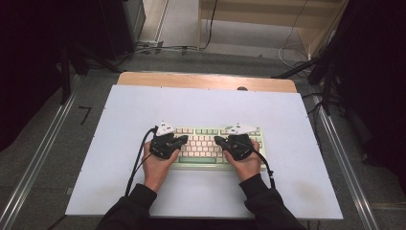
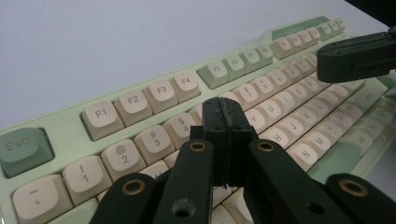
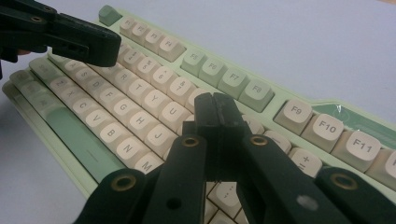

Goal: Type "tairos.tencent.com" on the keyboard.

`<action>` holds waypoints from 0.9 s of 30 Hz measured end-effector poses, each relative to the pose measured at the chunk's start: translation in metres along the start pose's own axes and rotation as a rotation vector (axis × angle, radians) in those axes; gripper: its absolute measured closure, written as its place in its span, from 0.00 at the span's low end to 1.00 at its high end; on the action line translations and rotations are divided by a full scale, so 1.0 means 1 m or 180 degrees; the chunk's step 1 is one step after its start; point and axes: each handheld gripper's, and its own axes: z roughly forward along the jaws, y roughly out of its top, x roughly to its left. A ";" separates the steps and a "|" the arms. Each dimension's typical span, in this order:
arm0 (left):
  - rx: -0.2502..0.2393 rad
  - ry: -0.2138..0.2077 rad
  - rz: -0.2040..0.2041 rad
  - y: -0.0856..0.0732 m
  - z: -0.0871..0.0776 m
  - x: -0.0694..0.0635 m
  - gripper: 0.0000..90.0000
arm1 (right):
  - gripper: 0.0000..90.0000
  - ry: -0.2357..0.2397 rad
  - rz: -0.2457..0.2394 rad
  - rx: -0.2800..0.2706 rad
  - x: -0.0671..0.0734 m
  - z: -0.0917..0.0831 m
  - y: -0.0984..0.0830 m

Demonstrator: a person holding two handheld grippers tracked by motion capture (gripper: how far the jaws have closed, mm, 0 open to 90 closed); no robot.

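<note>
A pale green keyboard [image 1: 203,144] with cream keys lies in the middle of the white tabletop [image 1: 143,103]. My left gripper [image 1: 182,140] hovers over its left half and my right gripper [image 1: 219,140] over its right half, tips angled toward each other. In the left gripper view the left gripper [image 2: 226,109] has its jaws pressed together, empty, just above the number row of the keyboard [image 2: 133,103]. Likewise the right gripper [image 3: 215,107] is shut on nothing above the keys near the letter U on the keyboard [image 3: 140,93]. Each of these two views also shows the other gripper farther off.
A strip of wooden table [image 1: 206,80] shows behind the white surface. Metal rails [image 1: 38,158] run along the floor on both sides. Cables [image 1: 158,47] and dark stands lie beyond the table's far edge. A black cable [image 1: 136,163] trails from each gripper.
</note>
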 end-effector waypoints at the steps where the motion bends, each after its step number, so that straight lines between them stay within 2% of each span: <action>1: -0.0003 0.0004 -0.0003 0.000 -0.001 0.000 1.00 | 0.97 0.0000 0.0004 0.0004 0.000 0.000 0.000; 10: 0.0001 -0.0009 0.0011 -0.001 -0.006 -0.001 1.00 | 0.97 -0.0009 -0.0008 0.0030 0.001 0.002 -0.001; 27: -0.0015 0.0036 -0.0030 -0.009 -0.022 0.008 1.00 | 0.97 -0.0066 -0.0014 0.0136 -0.003 0.012 -0.003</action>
